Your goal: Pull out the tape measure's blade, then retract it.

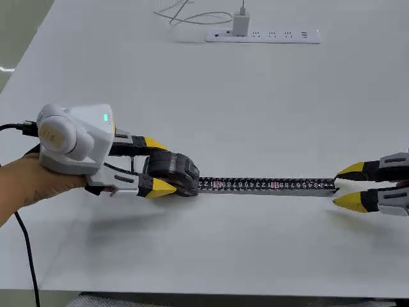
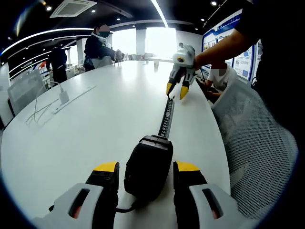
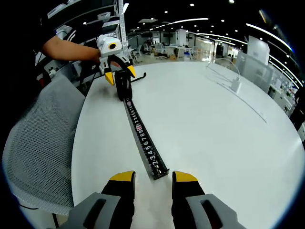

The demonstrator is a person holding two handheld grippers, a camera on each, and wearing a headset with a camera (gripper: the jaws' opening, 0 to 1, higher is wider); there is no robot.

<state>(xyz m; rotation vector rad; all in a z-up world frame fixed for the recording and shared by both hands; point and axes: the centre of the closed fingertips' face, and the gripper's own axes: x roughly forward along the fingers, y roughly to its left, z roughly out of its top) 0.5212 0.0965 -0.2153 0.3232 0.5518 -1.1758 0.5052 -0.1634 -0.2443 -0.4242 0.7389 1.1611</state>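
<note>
- A hand (image 1: 32,182) at 9 o'clock in the head view holds the left claw (image 1: 165,167), which points toward 3 o'clock; a black cord (image 1: 25,256) drops from it toward 6 o'clock, off the edge of the white desk (image 1: 223,115)
- The left claw is closed on the tape measure (image 1: 171,169), one yellow-tipped jaw against each side of the black case; in the left gripper view the tape measure (image 2: 148,164) lies on the desk between that claw's (image 2: 147,168) own jaws at 6 o'clock
- The blade (image 1: 268,185) is drawn out of the case and lies flat on the desk, running toward 3 o'clock; its face is dark with light numerals; in the left gripper view the blade (image 2: 167,119) runs up toward 12 o'clock
- Far across the desk, at 12 o'clock, a white power strip (image 1: 262,35) lies with a white charger (image 1: 241,24) plugged in at its left end; a thin white cable (image 1: 185,16) loops away from there toward 11 o'clock
- The right claw (image 1: 337,187) sits at 3 o'clock and points toward 9 o'clock; its jaws stand apart, with the blade's end just between the yellow tips and neither jaw pressing on it
- In the right gripper view the blade (image 3: 145,143) runs from that claw (image 3: 153,177) toward 11 o'clock, to the tape measure (image 3: 124,86) in the left claw (image 3: 119,75)
- In the left gripper view the right claw (image 2: 175,90) hangs, jaws parted, above the blade's far end; a grey mesh chair (image 2: 248,143) stands beside the desk at 3 o'clock
</note>
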